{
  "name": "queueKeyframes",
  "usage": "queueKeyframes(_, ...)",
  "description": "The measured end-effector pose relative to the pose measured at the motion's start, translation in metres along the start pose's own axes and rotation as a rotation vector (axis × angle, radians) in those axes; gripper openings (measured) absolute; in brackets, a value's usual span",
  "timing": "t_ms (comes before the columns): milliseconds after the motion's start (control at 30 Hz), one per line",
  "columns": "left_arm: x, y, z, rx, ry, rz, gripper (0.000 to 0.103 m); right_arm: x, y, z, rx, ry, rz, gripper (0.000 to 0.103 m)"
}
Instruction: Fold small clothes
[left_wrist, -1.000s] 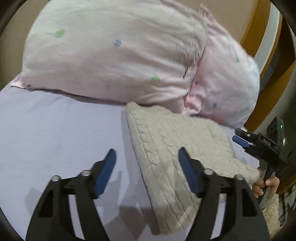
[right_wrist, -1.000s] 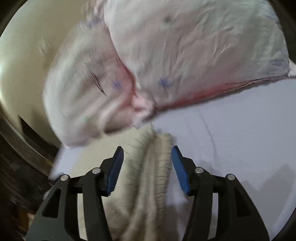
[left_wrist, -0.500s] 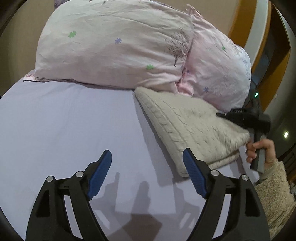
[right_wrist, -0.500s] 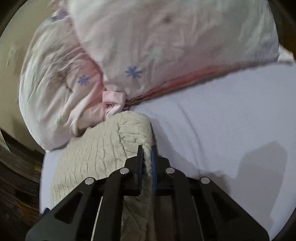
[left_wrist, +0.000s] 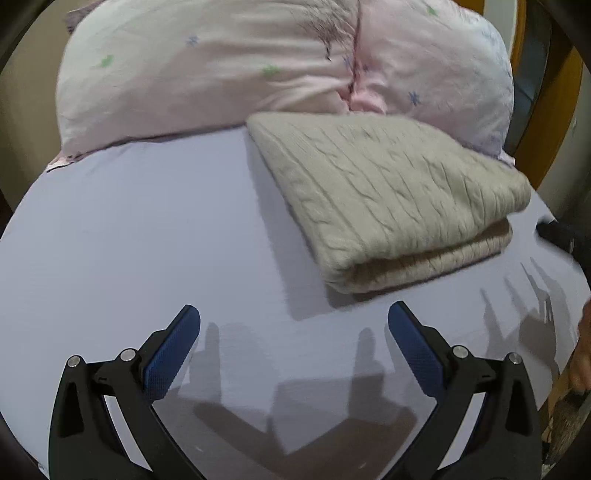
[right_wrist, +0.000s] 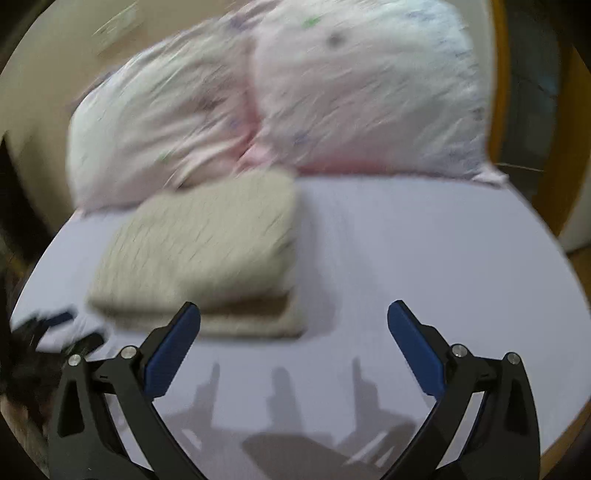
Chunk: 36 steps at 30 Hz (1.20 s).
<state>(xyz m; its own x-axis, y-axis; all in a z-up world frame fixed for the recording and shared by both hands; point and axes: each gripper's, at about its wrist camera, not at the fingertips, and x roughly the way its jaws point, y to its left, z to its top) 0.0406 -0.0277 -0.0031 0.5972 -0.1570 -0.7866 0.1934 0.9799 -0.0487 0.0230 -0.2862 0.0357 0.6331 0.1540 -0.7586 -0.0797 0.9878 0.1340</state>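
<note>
A beige cable-knit sweater (left_wrist: 391, 199) lies folded in a thick rectangle on the lavender bed sheet (left_wrist: 147, 236), against the pillows. My left gripper (left_wrist: 293, 325) is open and empty, held back from the sweater's near folded edge. In the blurred right wrist view the sweater (right_wrist: 207, 251) lies ahead to the left, and my right gripper (right_wrist: 293, 325) is open and empty above bare sheet (right_wrist: 406, 258).
Two pale pink pillows with small star prints (left_wrist: 229, 66) lie behind the sweater at the head of the bed. An orange wooden frame (left_wrist: 554, 110) stands at the right. The other gripper shows as a dark shape at the right edge (left_wrist: 565, 236).
My right gripper was shut on the sweater's edge half a second ago; it has let go, opened and pulled back. My left gripper has also drawn back, staying open.
</note>
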Motion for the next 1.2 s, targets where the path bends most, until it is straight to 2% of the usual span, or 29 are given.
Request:
queueKeyframes(100,0.011,-0.005,0.001,-0.003,0.041,0.000,0.102,0.023,0.018,-0.006,-0.039,0.065,-0.040,0.101)
queueKeyframes(267,0.017,-0.014,0.001,0.034,0.041,0.065,0.102,0.049,0.035,-0.009,-0.062,0.098,-0.079,0.101)
queueKeyframes(333,0.019,-0.014,0.002,0.034,0.038,0.067,0.102,0.053,0.039,-0.012,-0.080,0.113,-0.116,0.101)
queueKeyframes(1200,0.020,-0.013,0.002,0.030,0.027,0.074,0.102,0.051,0.037,-0.018,-0.059,0.121,-0.100,0.101)
